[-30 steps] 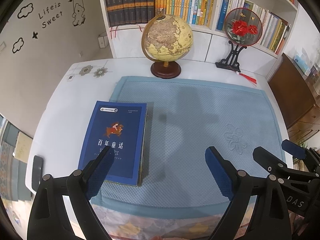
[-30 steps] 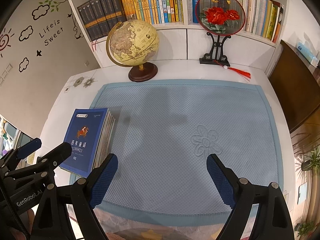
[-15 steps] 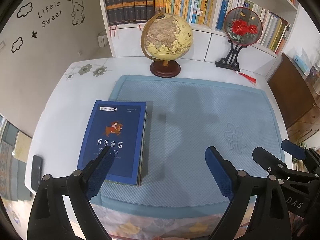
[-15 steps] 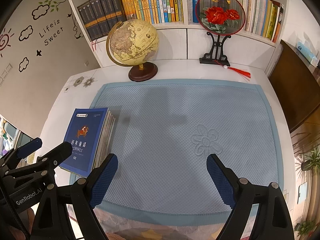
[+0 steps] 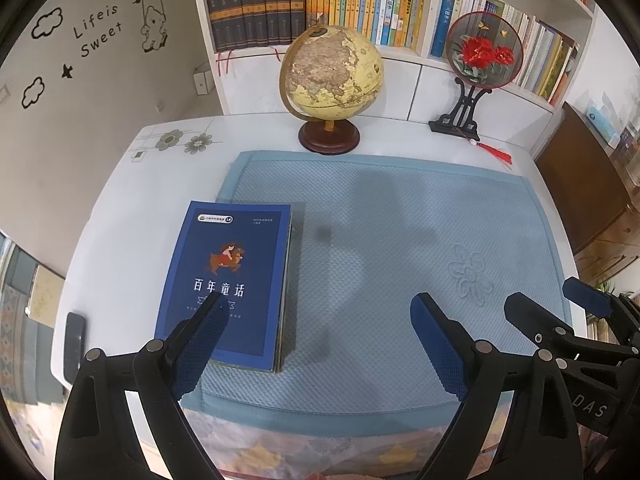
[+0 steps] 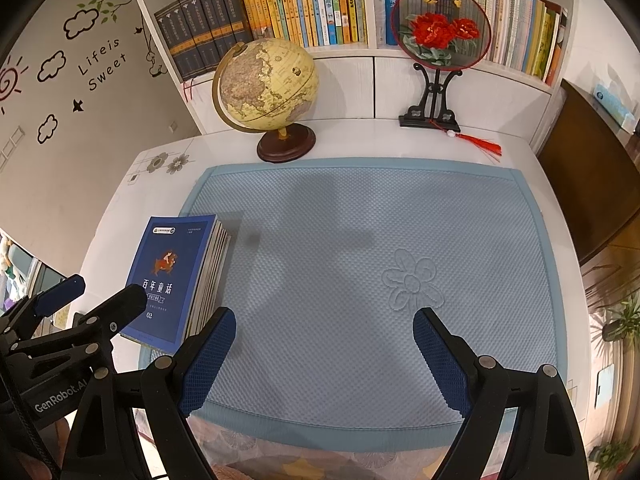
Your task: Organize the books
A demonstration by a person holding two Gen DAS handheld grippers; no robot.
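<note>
A stack of books with a dark blue cover on top (image 5: 230, 276) lies flat at the left edge of the light blue mat (image 5: 400, 240); it also shows in the right wrist view (image 6: 172, 280). My left gripper (image 5: 316, 340) is open and empty, held above the mat's front edge, its left finger over the stack's near corner. My right gripper (image 6: 320, 356) is open and empty above the mat's front, to the right of the stack. Each gripper shows at the edge of the other's view.
A globe (image 5: 332, 68) and a round red-flower fan on a black stand (image 5: 482, 54) stand at the table's back, before a full bookshelf (image 5: 360, 4). A dark phone (image 5: 75, 338) lies at the table's left front edge. A brown cabinet (image 5: 592, 184) is right.
Both views have shifted very slightly; the stack of books and both open grippers stand as before.
</note>
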